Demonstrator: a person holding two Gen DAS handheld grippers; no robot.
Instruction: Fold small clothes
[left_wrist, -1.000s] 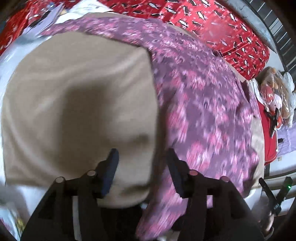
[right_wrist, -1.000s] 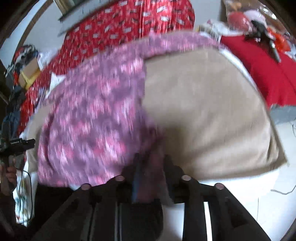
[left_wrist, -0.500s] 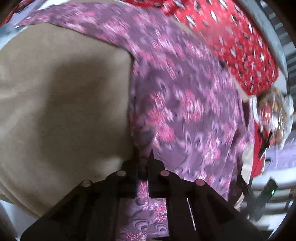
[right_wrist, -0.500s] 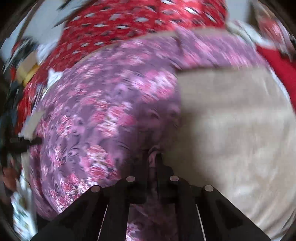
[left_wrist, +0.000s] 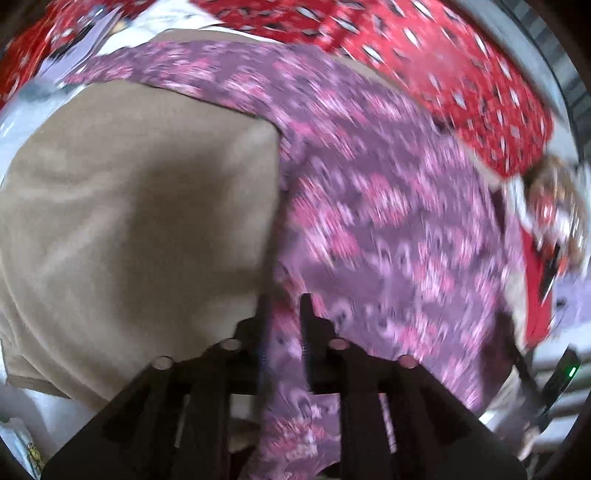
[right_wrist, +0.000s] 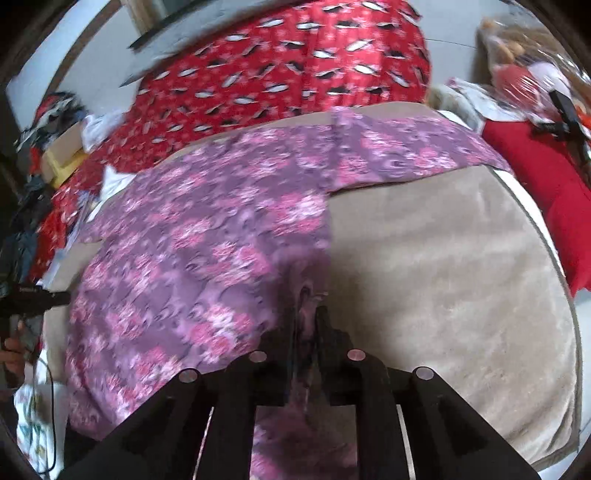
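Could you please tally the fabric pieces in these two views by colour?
Purple floral: 1, the garment
Beige: 1, the plush mat under it
Red patterned: 1, the cover behind the mat
Plain red: 1, the cloth beside the mat
Total: 4
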